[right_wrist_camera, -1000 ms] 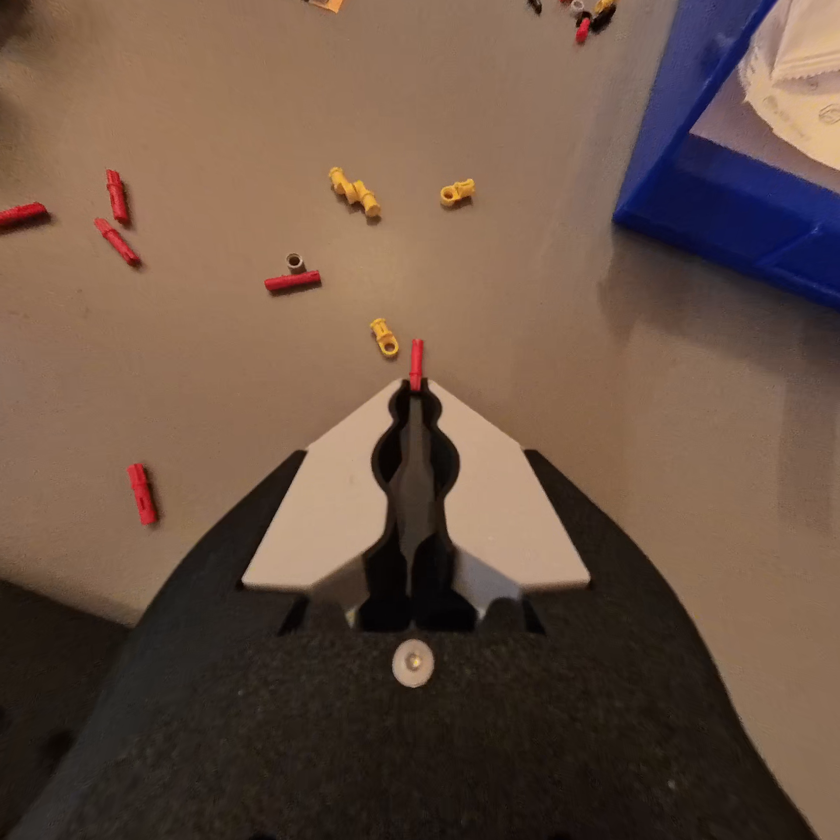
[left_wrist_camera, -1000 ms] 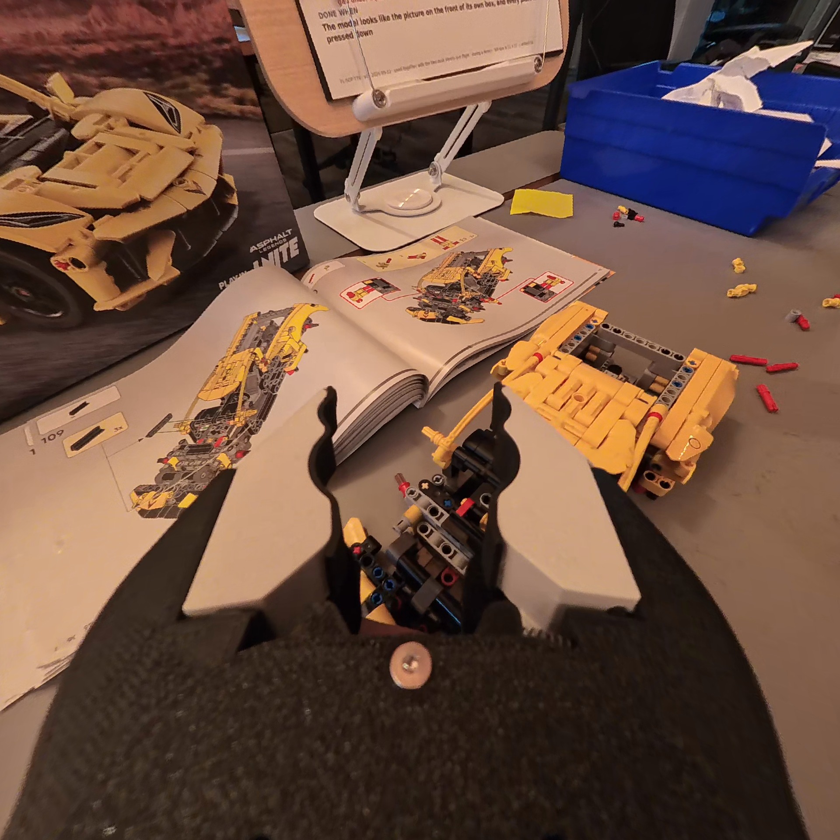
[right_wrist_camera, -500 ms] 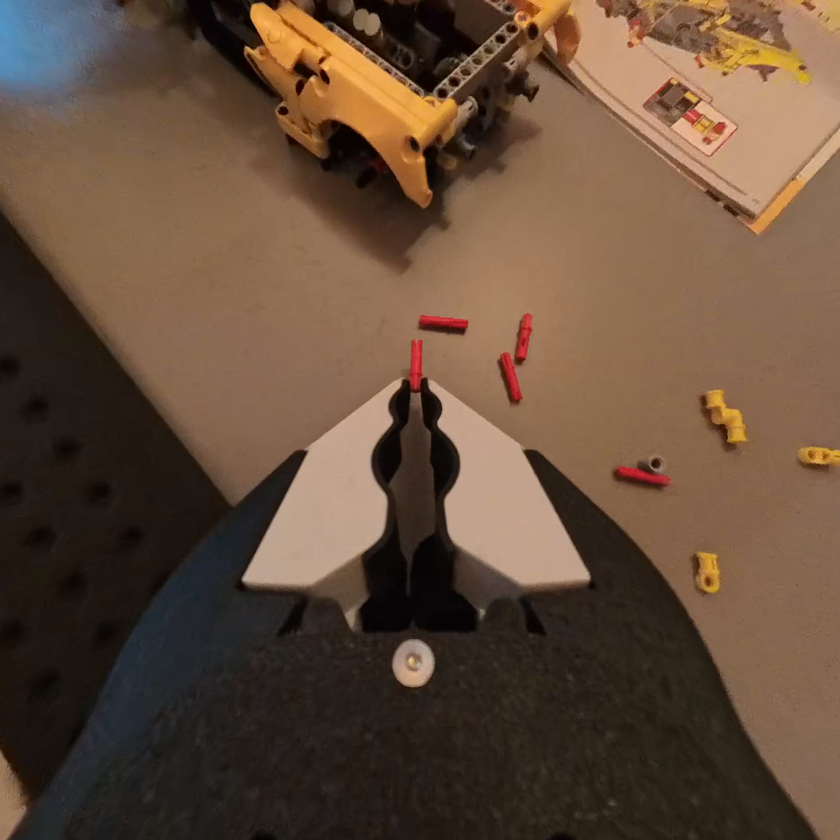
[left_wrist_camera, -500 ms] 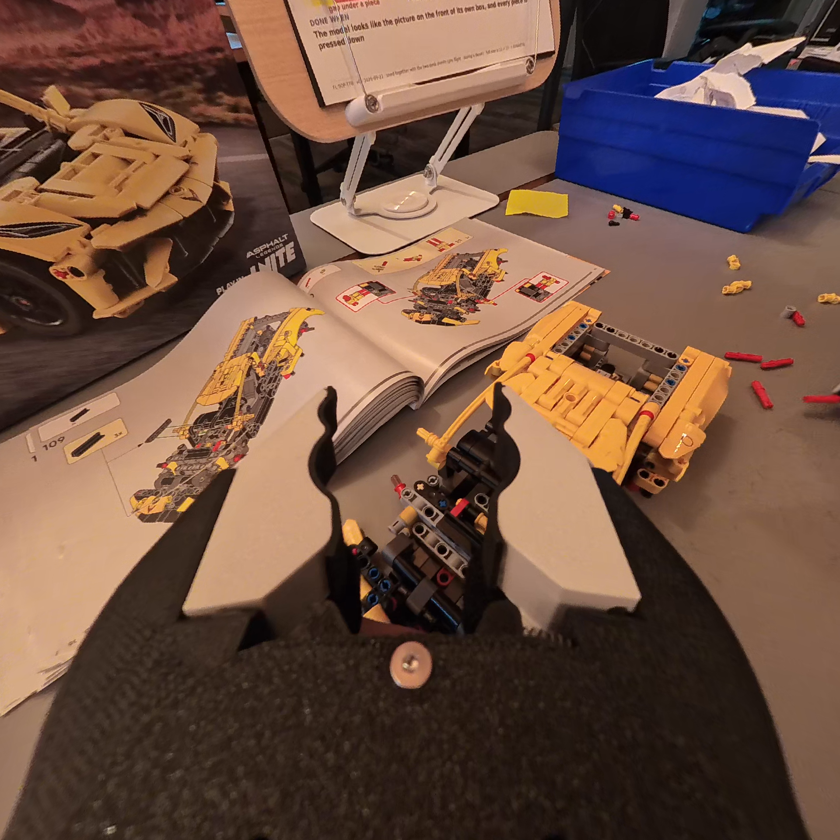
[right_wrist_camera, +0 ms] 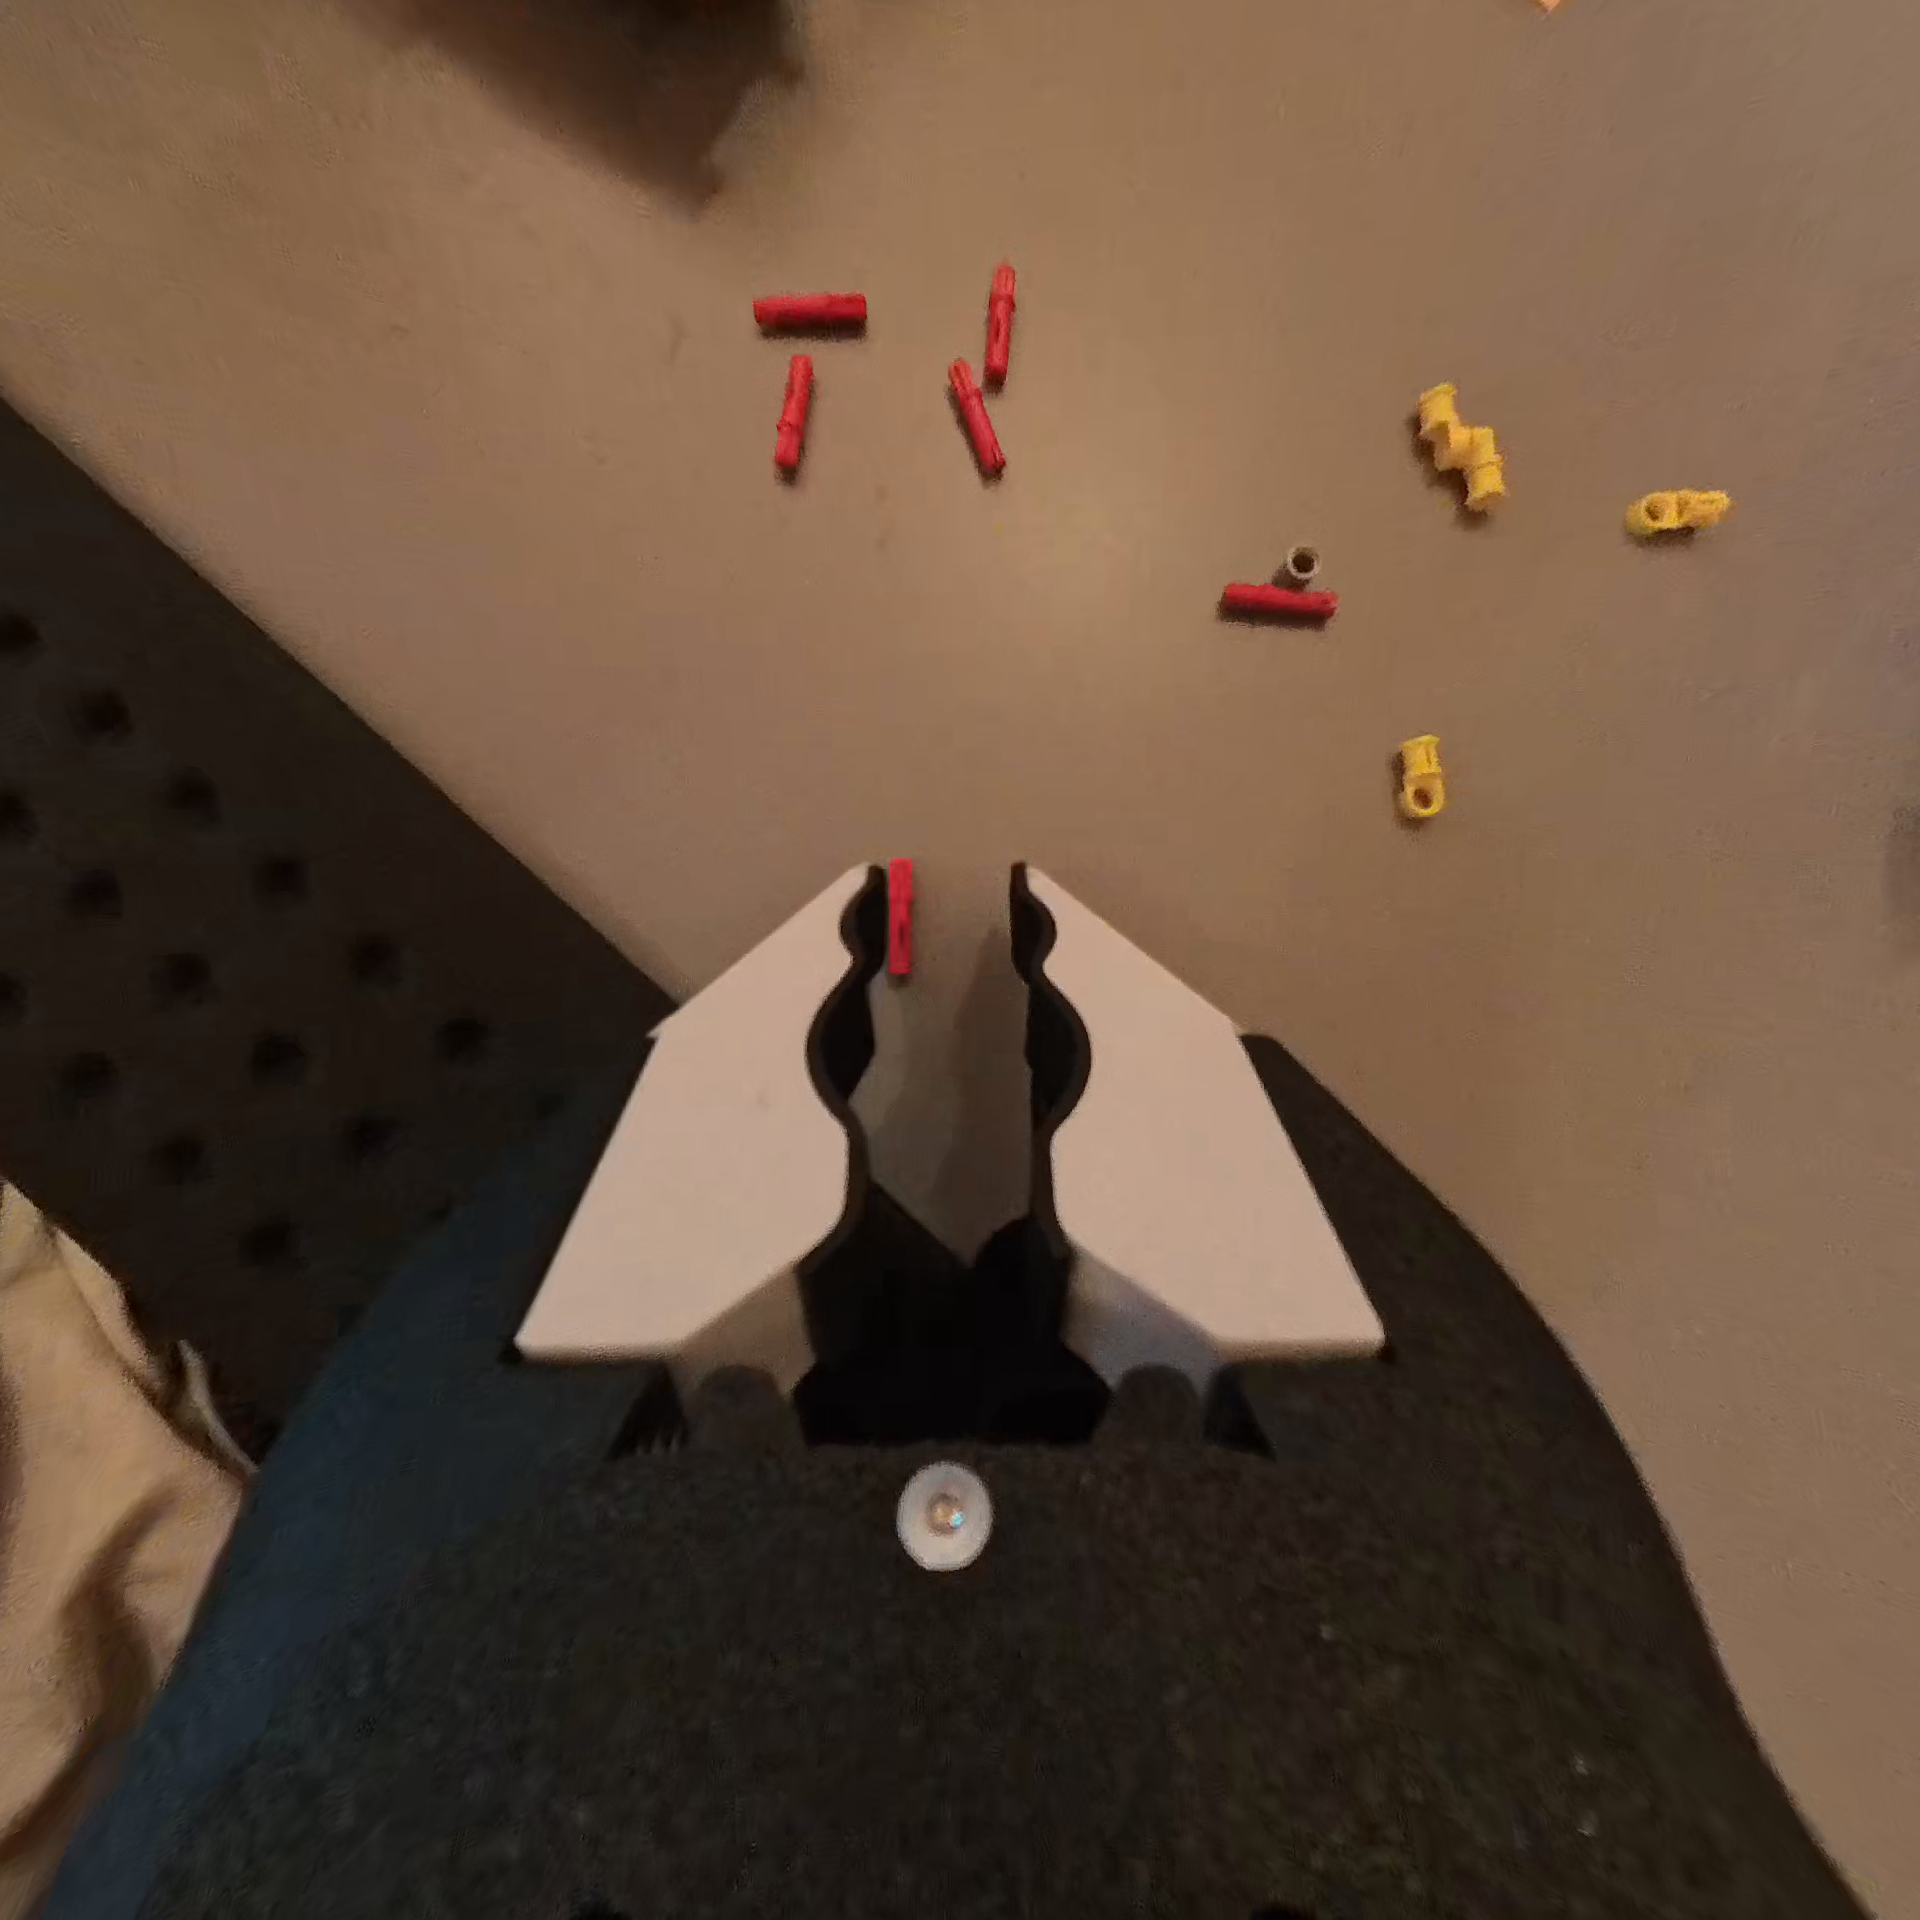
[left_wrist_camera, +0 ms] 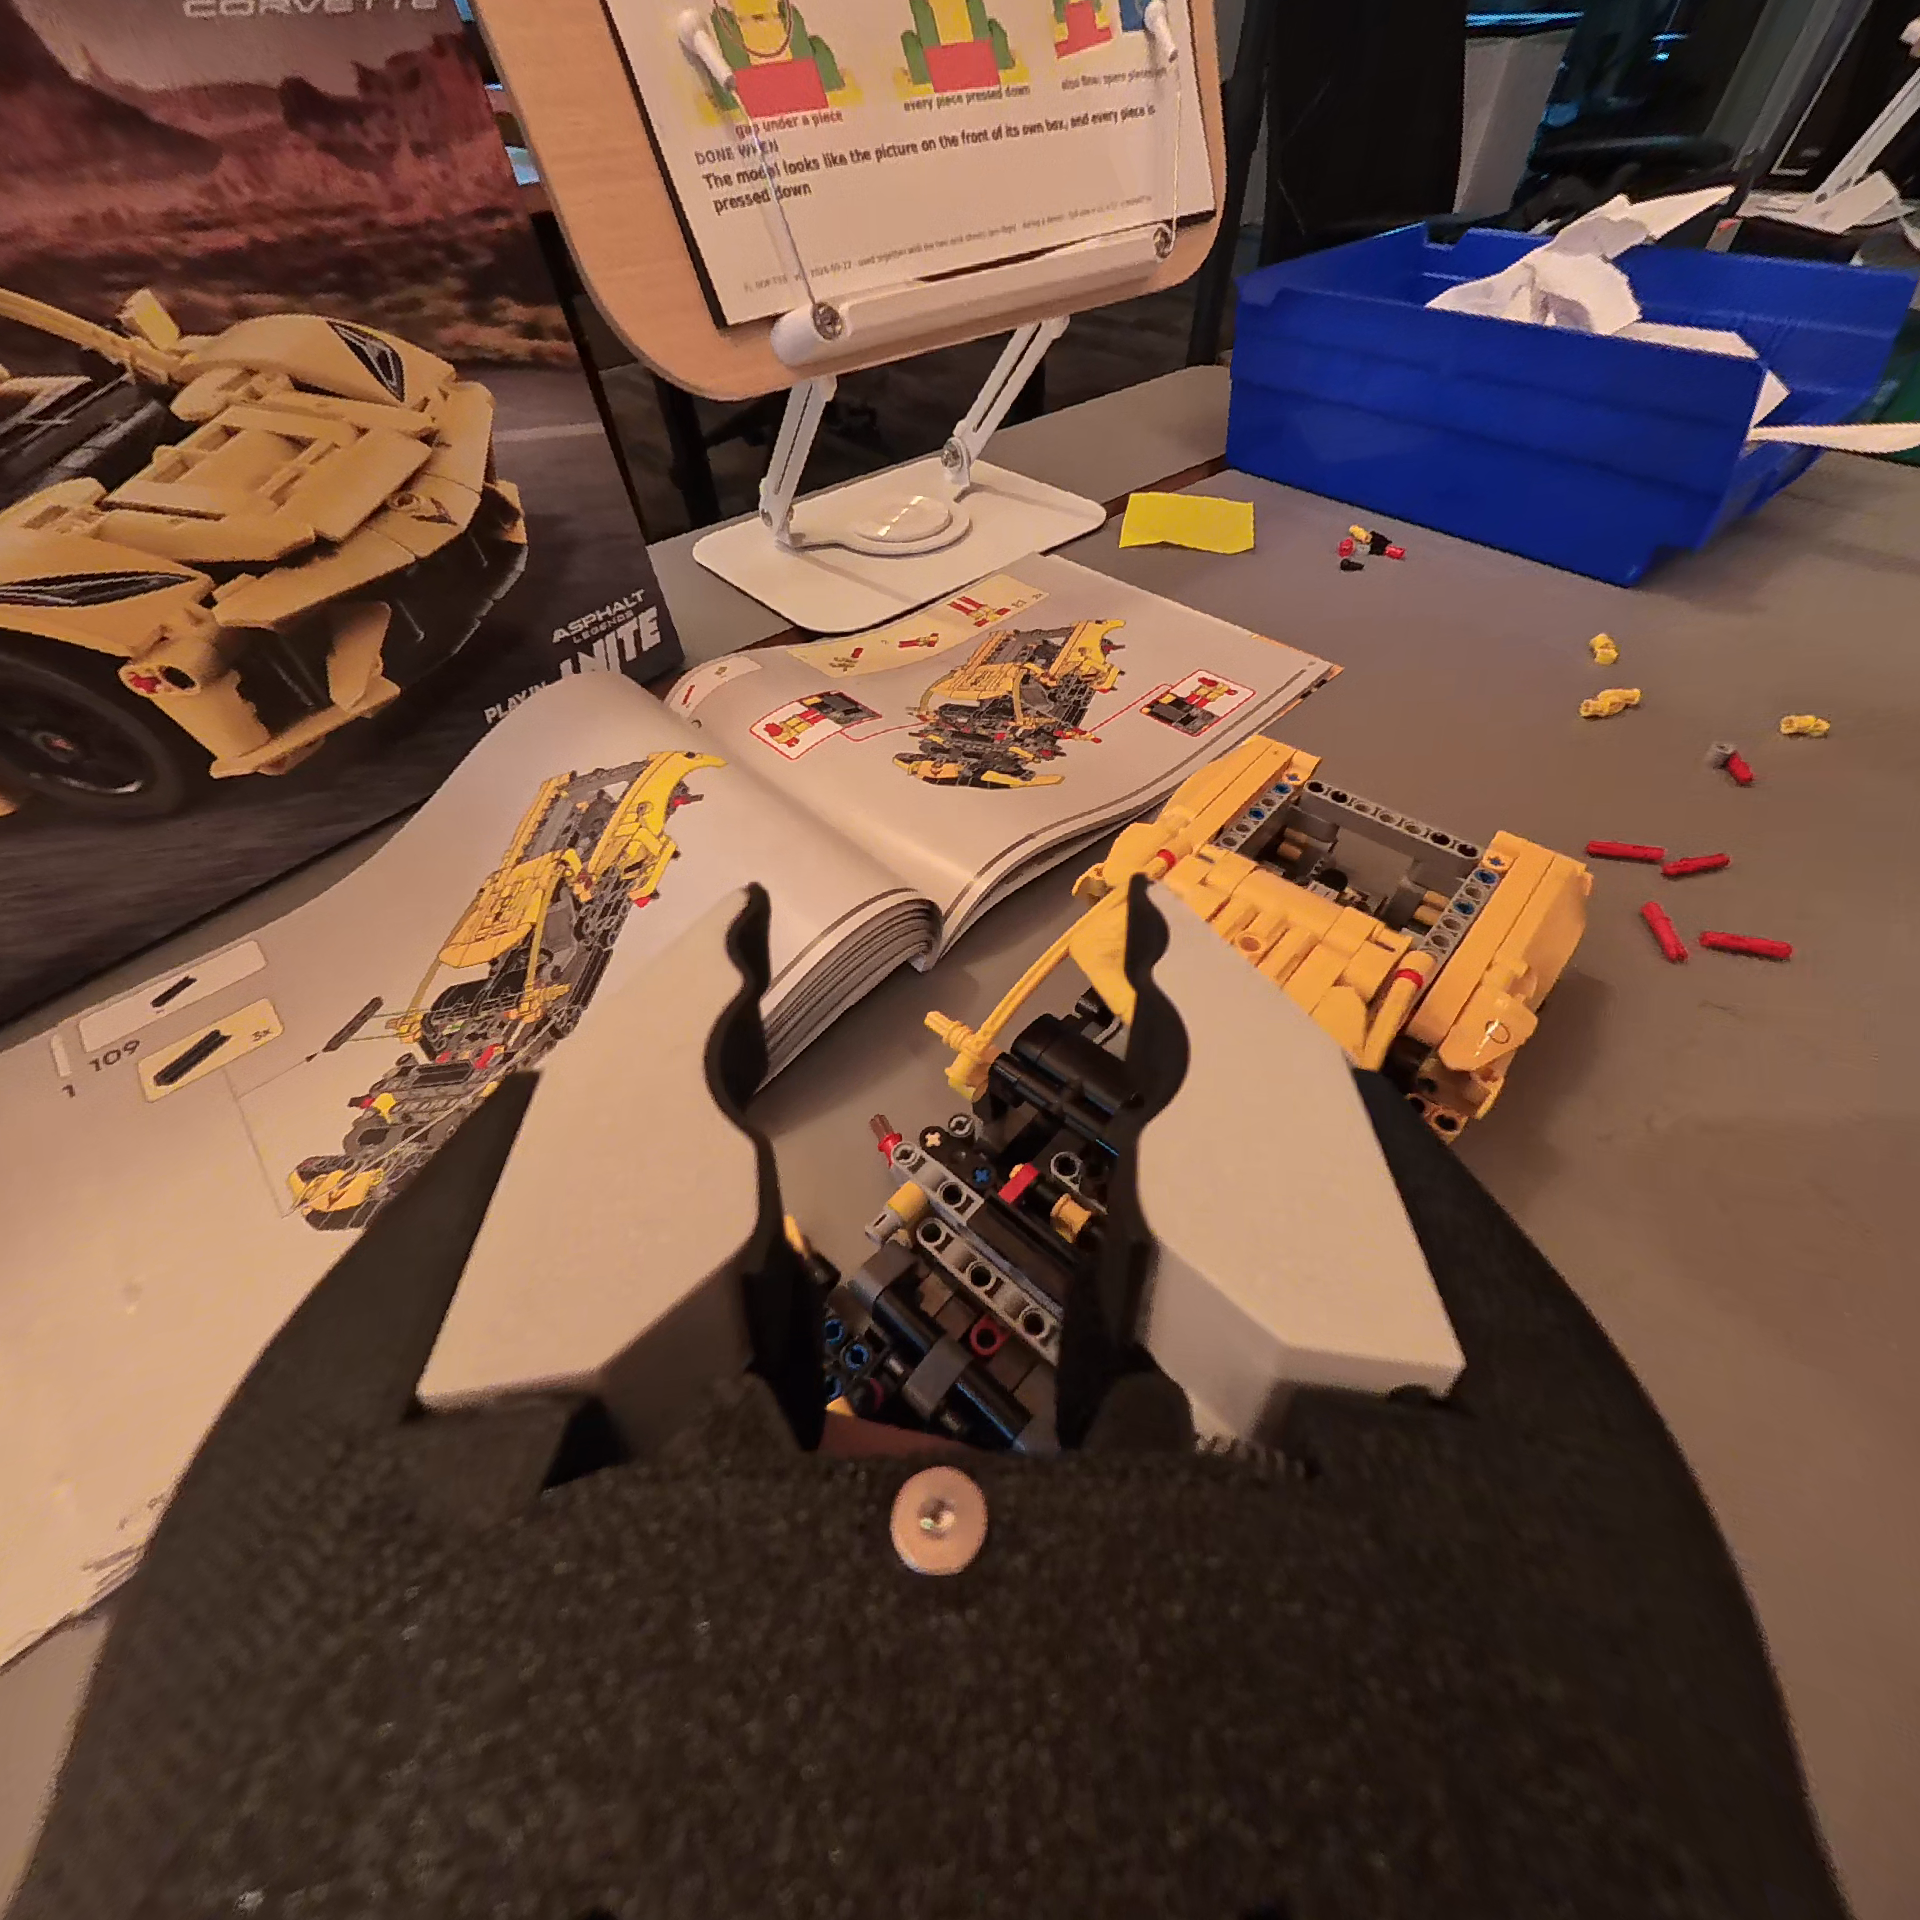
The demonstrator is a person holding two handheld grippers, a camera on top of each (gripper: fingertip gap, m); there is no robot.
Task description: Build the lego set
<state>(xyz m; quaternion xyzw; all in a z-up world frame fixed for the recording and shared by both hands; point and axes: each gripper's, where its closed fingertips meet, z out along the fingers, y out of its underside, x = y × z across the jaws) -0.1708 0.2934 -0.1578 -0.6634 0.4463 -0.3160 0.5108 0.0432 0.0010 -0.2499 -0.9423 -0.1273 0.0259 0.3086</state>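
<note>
My left gripper (left_wrist_camera: 943, 904) is shut on the black and grey front chassis (left_wrist_camera: 987, 1247) of the lego car, whose yellow rear body (left_wrist_camera: 1351, 914) rests on the grey table ahead and to the right. My right gripper (right_wrist_camera: 943, 883) is open just above the table near its edge. A short red pin (right_wrist_camera: 900, 914) lies against the inner side of its left fingertip, apart from the right one. I cannot tell whether the pin rests on the table or clings to the pad.
The open instruction booklet (left_wrist_camera: 727, 831), the set's box (left_wrist_camera: 260, 468), a white document stand (left_wrist_camera: 894, 520) and a blue bin (left_wrist_camera: 1507, 416) sit behind the car. Loose red pins (right_wrist_camera: 808, 312), yellow connectors (right_wrist_camera: 1460, 447) and a grey bush (right_wrist_camera: 1301, 564) lie scattered. A dark perforated surface (right_wrist_camera: 208, 935) lies beyond the table edge. About 40 cm separates my left fingertips from my right. The grey bush (right_wrist_camera: 1301, 564) is about 9 cm from my right fingertips. My left wrist view (left_wrist_camera: 1706, 756) looks at it from another angle.
My right gripper swung left from the blue bin to the table edge, then opened; the red pin pinched at its tips now lies by the left finger. The left gripper keeps its hold, barely moved.
</note>
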